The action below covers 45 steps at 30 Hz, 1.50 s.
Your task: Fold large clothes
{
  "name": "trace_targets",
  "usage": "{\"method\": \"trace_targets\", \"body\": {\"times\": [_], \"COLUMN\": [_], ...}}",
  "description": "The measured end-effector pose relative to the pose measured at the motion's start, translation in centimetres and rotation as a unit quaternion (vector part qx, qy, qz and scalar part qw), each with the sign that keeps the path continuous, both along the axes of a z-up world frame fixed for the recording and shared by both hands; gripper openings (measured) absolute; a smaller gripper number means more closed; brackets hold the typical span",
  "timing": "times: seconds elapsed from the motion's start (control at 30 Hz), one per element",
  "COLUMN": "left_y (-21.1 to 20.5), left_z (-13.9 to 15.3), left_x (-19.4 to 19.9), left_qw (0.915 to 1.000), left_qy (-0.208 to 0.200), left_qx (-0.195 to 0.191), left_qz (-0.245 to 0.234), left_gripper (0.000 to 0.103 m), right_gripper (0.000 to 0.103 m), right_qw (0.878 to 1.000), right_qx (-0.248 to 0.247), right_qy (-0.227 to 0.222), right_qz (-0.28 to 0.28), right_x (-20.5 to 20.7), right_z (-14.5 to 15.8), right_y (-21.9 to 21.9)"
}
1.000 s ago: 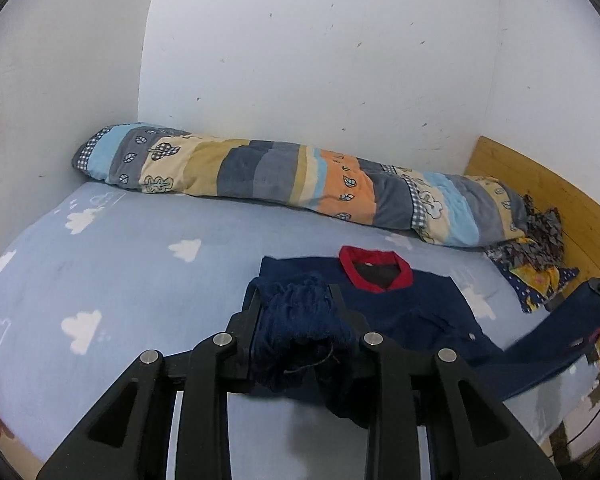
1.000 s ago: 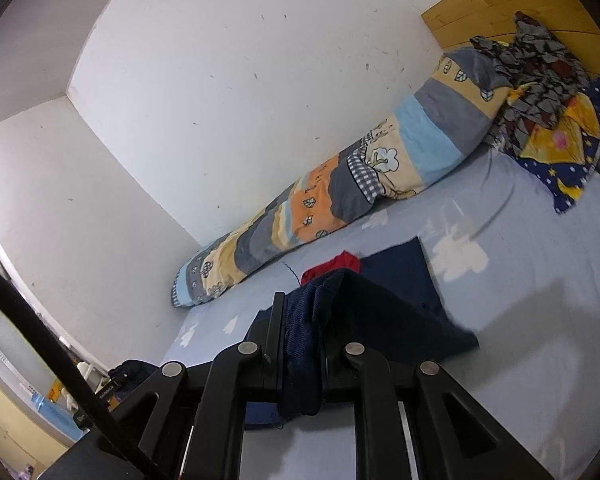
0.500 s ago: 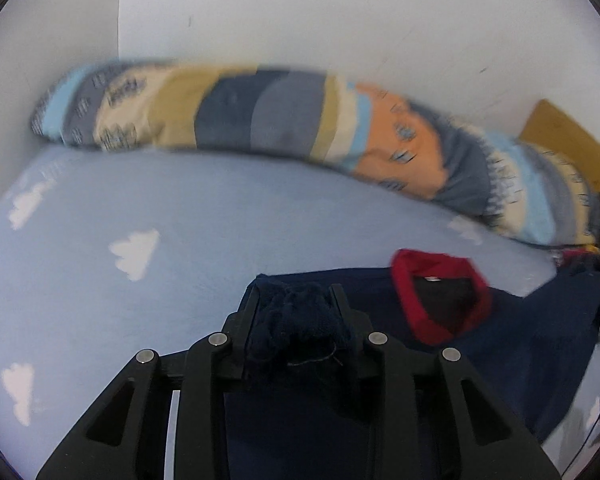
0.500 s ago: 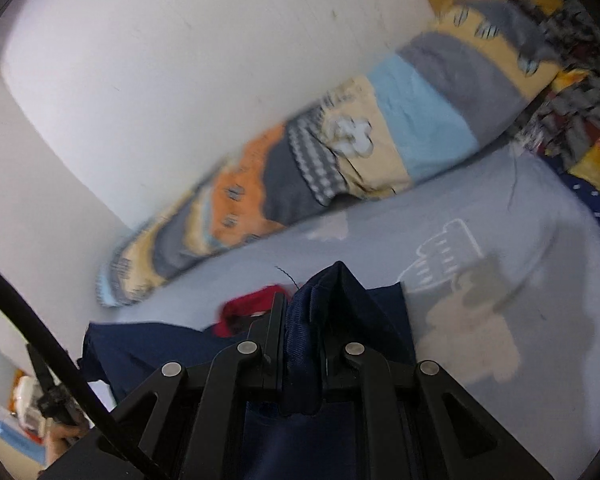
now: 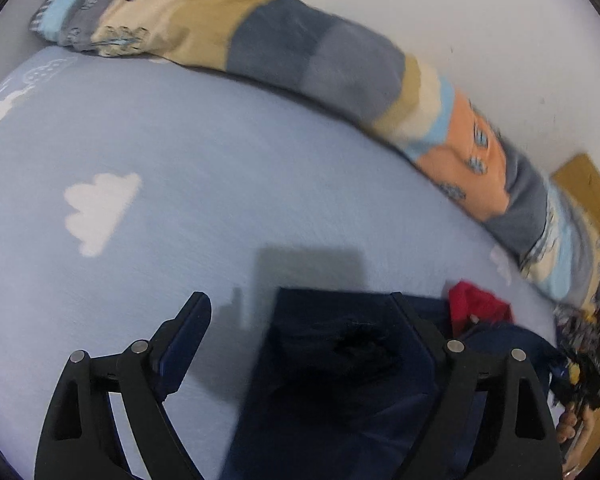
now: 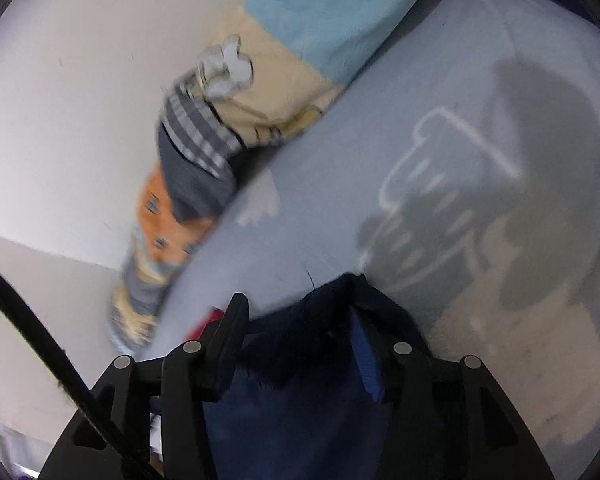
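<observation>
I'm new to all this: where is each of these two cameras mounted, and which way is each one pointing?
Left wrist view: sits on the left tongs, looks along their open fingers over the navy sweater and blue bedsheet toward the striped bolster; a hand shows at right.
Right wrist view: sits on the right tongs, open too, tilted, facing the sweater's edge, sheet and white wall.
Shared: sweater, red collar, sheet, bolster.

We saw a white wall [image 5: 480, 20], pale blue cloud-print bed sheet [image 5: 180, 140], striped patchwork bolster [image 5: 300, 52] along it, wooden headboard [image 5: 588, 184]
</observation>
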State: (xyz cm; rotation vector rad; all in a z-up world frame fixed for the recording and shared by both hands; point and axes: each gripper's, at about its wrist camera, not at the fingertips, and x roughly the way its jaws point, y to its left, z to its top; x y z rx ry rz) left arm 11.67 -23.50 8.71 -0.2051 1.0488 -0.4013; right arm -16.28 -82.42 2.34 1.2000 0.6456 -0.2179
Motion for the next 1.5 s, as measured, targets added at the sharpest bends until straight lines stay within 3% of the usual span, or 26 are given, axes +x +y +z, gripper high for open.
{"method": "trace_targets", "body": {"times": [0.07, 0.1, 0.17, 0.27, 0.4, 0.47, 0.5, 0.6, 0.63, 0.67, 0.73, 0.8, 0.9, 0.93, 1.03, 1.07, 1.13, 1.23, 1.3, 1.37, 1.43, 1.5], "left_y": [1.1, 1.5, 1.3, -0.1, -4.7, -6.4, -7.3, -8.1, -7.5, -7.0, -5.1, -3.2, -0.6, 0.1, 0.6, 0.5, 0.1, 0.8, 3.0, 4.4, 5.5, 5.8], "left_z": [1.0, 1.6, 2.4, 3.7, 2.2, 0.6, -0.4, -3.6, -4.5, -5.0, -5.2, -5.0, -3.6, -2.8, -1.7, -1.6, -2.5, -5.8, -6.2, -5.6, -4.0, -1.9], "left_x": [-0.4, -1.0, -2.1, -5.2, -7.6, -7.8, -7.7, -6.1, -5.2, -4.6, -3.6, -3.2, -3.7, -4.5, -6.7, -7.5, -9.9, -11.3, -12.6, -13.5, -15.3, -17.6], "left_qw": [0.9999, 0.9997, 0.9991, 0.9933, 0.9815, 0.9773, 0.9749, 0.97, 0.973, 0.9766, 0.9857, 0.9903, 0.9904, 0.9909, 0.9921, 0.9914, 0.9875, 0.983, 0.9886, 0.9906, 0.9899, 0.9895], "left_qy": [-0.01, -0.021, -0.04, -0.108, -0.138, -0.136, -0.138, -0.139, -0.128, -0.119, -0.103, -0.098, -0.11, -0.116, -0.117, -0.119, -0.124, -0.09, -0.088, -0.076, -0.081, -0.102], "left_qx": [-0.006, -0.008, -0.011, 0.015, 0.054, 0.07, 0.081, 0.155, 0.156, 0.149, 0.12, 0.096, 0.08, 0.064, 0.042, 0.042, 0.072, 0.143, 0.111, 0.109, 0.116, 0.103], "left_qz": [0.009, 0.009, -0.007, -0.038, -0.121, -0.147, -0.155, -0.126, -0.112, -0.1, -0.059, -0.02, 0.027, 0.021, -0.019, -0.034, -0.067, -0.072, -0.05, -0.031, -0.009, -0.002], "left_gripper": [0.087, 0.087, 0.087, 0.087, 0.088, 0.088, 0.088, 0.088, 0.091, 0.094, 0.098, 0.098, 0.098, 0.098, 0.098, 0.098, 0.098, 0.098, 0.098, 0.098, 0.098, 0.098], "right_gripper": [0.057, 0.058, 0.069, 0.069, 0.069, 0.055, 0.055, 0.047, 0.039, 0.02, 0.0, 0.0, 0.0, 0.009, 0.021, 0.03, 0.04, 0.04, 0.035, 0.02, 0.018, 0.023], "right_qw": [0.999, 0.999, 0.999, 0.995, 0.983, 0.974, 0.969, 0.959, 0.958, 0.962, 0.972, 0.983, 0.969, 0.967, 0.959, 0.954, 0.95, 0.955, 0.962, 0.973, 0.981, 0.971], "right_qx": [0.04, 0.032, -0.021, -0.08, -0.156, -0.181, -0.197, -0.232, -0.241, -0.232, -0.206, -0.166, -0.228, -0.238, -0.268, -0.279, -0.27, -0.228, -0.21, -0.187, -0.161, -0.182], "right_qy": [-0.028, -0.036, -0.033, -0.055, -0.029, -0.011, -0.005, 0.029, 0.05, 0.056, 0.069, 0.044, 0.088, 0.082, 0.046, 0.04, 0.017, 0.033, 0.058, 0.067, 0.101, 0.157], "right_qz": [-0.008, -0.021, -0.022, 0.004, 0.095, 0.134, 0.146, 0.16, 0.144, 0.133, 0.092, 0.063, 0.046, 0.04, 0.084, 0.103, 0.155, 0.185, 0.164, 0.121, 0.048, 0.015], "right_x": [-1.3, -2.2, -2.9, -3.3, -0.8, 0.8, 1.7, 3.8, 4.0, 3.5, 2.3, 0.5, -0.2, -1.0, -1.7, -1.9, -2.8, -4.1, -6.4, -8.9, -12.5, -13.7], "right_z": [0.7, 1.5, 3.8, 6.5, 6.5, 5.4, 4.7, 2.4, 1.3, 0.5, -1.0, -1.9, -0.5, 0.5, 3.2, 3.8, 3.9, 1.9, 0.1, -0.5, -0.2, 0.8], "right_y": [-0.9, -1.2, -0.3, 2.1, 6.5, 8.7, 9.6, 9.7, 8.6, 7.4, 4.8, 3.0, 4.1, 5.0, 8.4, 10.1, 13.7, 15.7, 14.9, 13.1, 11.3, 11.2]}}
